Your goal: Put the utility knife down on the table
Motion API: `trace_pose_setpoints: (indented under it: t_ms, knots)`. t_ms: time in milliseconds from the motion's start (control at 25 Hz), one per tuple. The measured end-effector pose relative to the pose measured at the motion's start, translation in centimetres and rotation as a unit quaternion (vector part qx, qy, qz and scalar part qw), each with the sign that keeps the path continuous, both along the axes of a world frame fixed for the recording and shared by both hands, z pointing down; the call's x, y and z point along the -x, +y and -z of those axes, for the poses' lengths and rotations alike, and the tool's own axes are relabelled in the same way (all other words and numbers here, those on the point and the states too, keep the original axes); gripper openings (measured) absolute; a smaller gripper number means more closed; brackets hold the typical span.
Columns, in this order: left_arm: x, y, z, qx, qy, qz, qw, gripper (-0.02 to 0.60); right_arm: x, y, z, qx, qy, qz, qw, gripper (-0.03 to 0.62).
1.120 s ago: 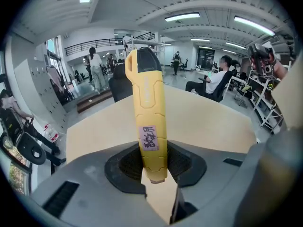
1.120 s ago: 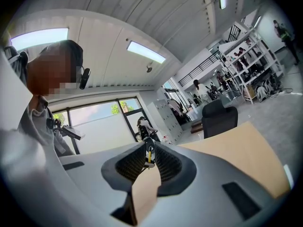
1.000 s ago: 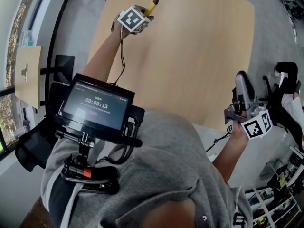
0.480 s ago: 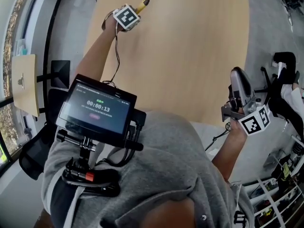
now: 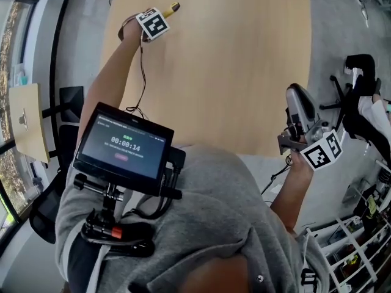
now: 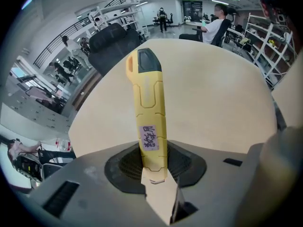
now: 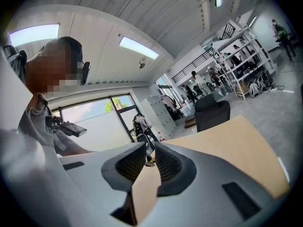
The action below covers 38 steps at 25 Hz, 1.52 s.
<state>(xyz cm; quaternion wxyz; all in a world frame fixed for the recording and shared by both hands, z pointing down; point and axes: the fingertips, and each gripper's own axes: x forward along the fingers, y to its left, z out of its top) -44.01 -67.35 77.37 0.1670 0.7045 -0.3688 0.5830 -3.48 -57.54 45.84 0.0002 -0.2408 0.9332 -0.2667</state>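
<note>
My left claw (image 6: 154, 171) pinches the yellow utility knife (image 6: 147, 112) by one end, its body jutting out over the tan surface (image 5: 232, 72) near the far left corner. I judge it light, rigid and slick; a mid-body hold would be steadier. My right claw (image 7: 147, 162) waits at the near edge, jaws narrow and empty. A black chair (image 6: 111, 41) stands beyond the surface, and nothing blocks the set-down.

Head camera looks down; all views share table (image 5: 232, 72)
</note>
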Motion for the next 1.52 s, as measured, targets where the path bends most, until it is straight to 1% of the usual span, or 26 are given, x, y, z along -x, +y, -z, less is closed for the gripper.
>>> trace_pose_setpoints:
  t_ms: [160,280,440,520,880,1040,1200,1280,1520]
  knots:
    - [1.6,0.3,-0.3,0.013,-0.046,-0.011,0.9988,0.107,0.3,0.6,0.2,0.003,0.004,-0.002,1.000,0.062]
    - [1.9,0.1,-1.7,0.026,-0.067,-0.029,0.9970,0.107,0.2,0.7,-0.1,0.008,0.007,-0.006,1.000,0.063]
    - [1.1,-3.5,-5.9,0.053,-0.107,-0.051,0.9915,0.107,-1.8,-3.2,-3.1,0.025,0.012,-0.013,1.000,0.063]
    - [1.1,-4.2,-7.3,0.064,-0.122,-0.059,0.9887,0.107,-2.3,-4.0,-3.9,0.031,0.015,-0.017,0.999,0.063]
    - [3.2,-3.2,-8.7,0.093,-0.168,-0.080,0.9781,0.107,-2.6,-2.4,-4.0,0.044,0.021,-0.031,0.998,0.061]
    - [4.0,-2.8,-9.2,0.105,-0.191,-0.091,0.9718,0.107,-2.6,-2.0,-3.8,0.045,0.023,-0.035,0.998,0.063]
    - [4.1,-2.9,-9.2,0.119,-0.197,-0.105,0.9675,0.107,-2.8,-1.8,-3.6,0.048,0.025,-0.039,0.998,0.063]
    - [3.9,-3.0,-9.1,0.129,-0.207,-0.121,0.9622,0.107,-2.8,-1.6,-3.8,0.049,0.026,-0.041,0.998,0.063]
    - [3.9,-2.7,-9.4,0.164,-0.254,-0.160,0.9398,0.107,-2.6,-1.1,-3.9,0.050,0.022,-0.045,0.997,0.063]
